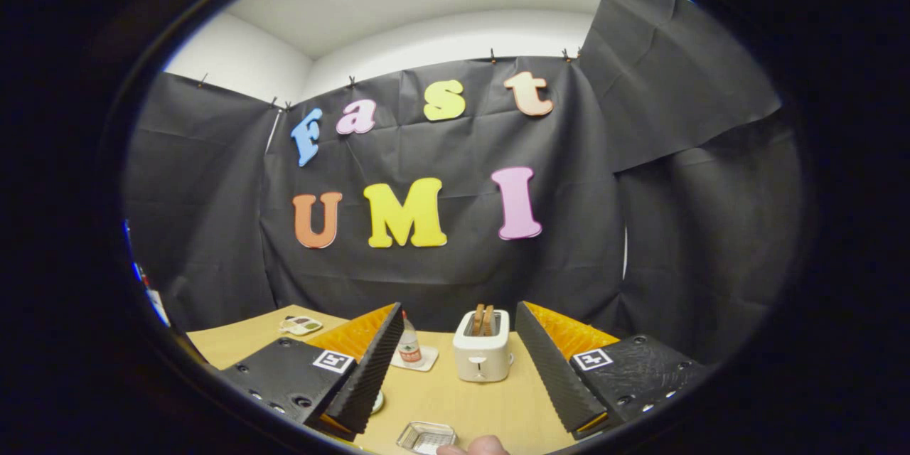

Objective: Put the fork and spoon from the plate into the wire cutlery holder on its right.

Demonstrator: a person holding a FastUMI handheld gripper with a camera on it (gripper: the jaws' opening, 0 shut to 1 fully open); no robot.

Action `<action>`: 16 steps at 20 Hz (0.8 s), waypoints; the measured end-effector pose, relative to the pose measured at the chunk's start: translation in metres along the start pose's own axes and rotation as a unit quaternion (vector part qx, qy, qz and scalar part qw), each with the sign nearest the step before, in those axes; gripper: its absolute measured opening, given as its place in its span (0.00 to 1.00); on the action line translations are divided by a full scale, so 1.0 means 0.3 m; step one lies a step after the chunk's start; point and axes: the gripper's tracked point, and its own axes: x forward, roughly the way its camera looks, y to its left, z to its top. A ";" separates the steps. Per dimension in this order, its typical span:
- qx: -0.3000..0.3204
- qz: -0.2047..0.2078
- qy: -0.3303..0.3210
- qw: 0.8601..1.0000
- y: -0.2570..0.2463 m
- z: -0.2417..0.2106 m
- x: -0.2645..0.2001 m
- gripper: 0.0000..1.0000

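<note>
— Fingers doing what?

— Standing spread wide apart, clasping nothing, hovering over the pale wooden surface.

— Lying between them?

— Sitting low down between the fingers, nearest the camera: a small silvery rectangular container, resting flat on the surface. Possibly being the cutlery holder, though too small and too cut off for telling whether wire or not.

— Anything touching it?

— Poking in just beside it, on its right: a person's fingertip. Touching or apart, cannot tell.

— And the plate?

— Peeking out from behind the left finger: a pale round edge, mostly hidden. Possibly being the plate's rim; not showing enough for saying more.

— Looking further ahead?

— Standing upright beyond the fingers, roughly midway between them: a white toaster, with two browned slices sticking up out of its slots. Standing left of it, just beside the left finger's tip: a small bottle on a square white coaster.

— Further left?

— Lying flat near the far edge of the surface: a small pale card-like thing, too blurred for naming.
</note>
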 end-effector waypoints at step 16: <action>-0.049 0.013 0.179 0.983 0.578 -0.481 0.155 0.96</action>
